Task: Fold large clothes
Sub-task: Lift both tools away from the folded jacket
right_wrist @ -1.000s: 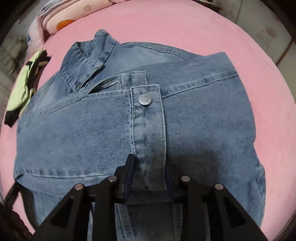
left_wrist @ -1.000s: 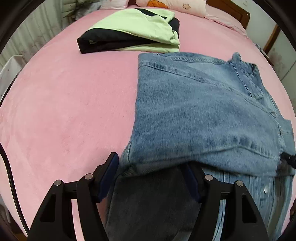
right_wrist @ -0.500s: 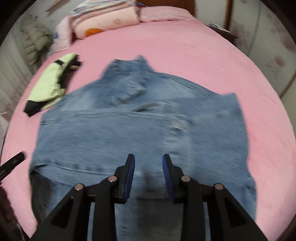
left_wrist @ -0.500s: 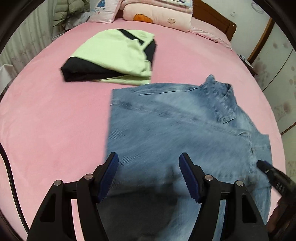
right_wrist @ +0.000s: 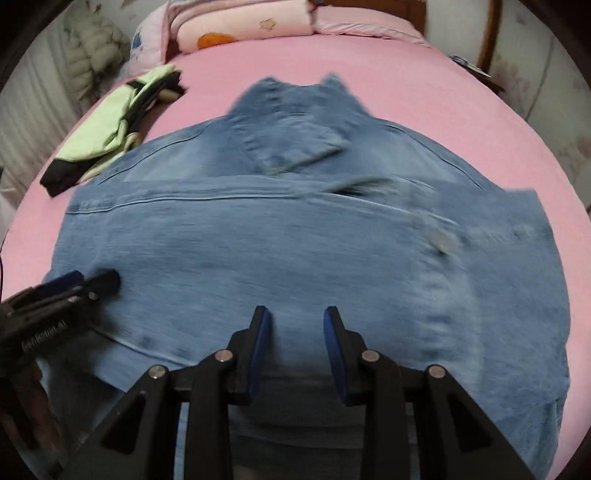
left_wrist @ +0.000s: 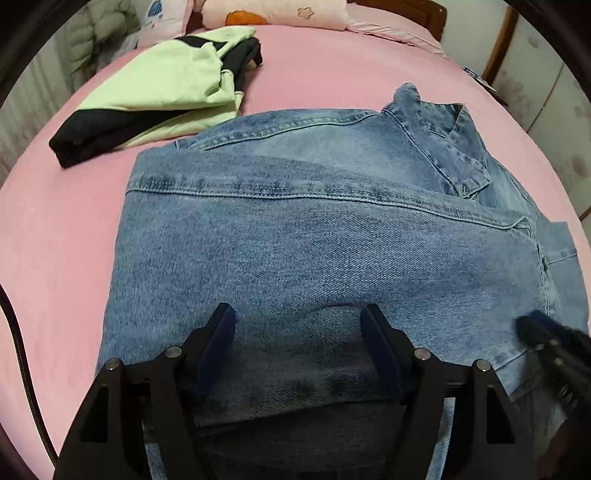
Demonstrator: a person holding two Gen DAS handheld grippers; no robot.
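A blue denim jacket [left_wrist: 314, 236] lies folded on the pink bed [left_wrist: 66, 236], collar [left_wrist: 439, 136] toward the headboard. My left gripper [left_wrist: 299, 325] hovers over the jacket's near left part. Its jaws are opening and no cloth is pinched between them. In the right wrist view the jacket [right_wrist: 277, 236] fills the middle, and my right gripper [right_wrist: 295, 325] stands open just above its near edge, holding nothing. Each gripper shows in the other's view: the right gripper [left_wrist: 546, 332] at the jacket's right side, the left gripper [right_wrist: 85, 282] at its left side.
A folded light-green and black garment [left_wrist: 159, 96] lies on the bed beyond the jacket's left corner. Pillows [left_wrist: 273, 11] and a wooden headboard [left_wrist: 413, 11] are at the far end. A padded jacket [right_wrist: 92, 48] is at the far left. A black cable [left_wrist: 22, 354] runs along the left.
A second ago both grippers held the jacket's lifted flap. They have let it go, the flap now lies flat on the jacket, and both grippers have drawn back toward the near edge.
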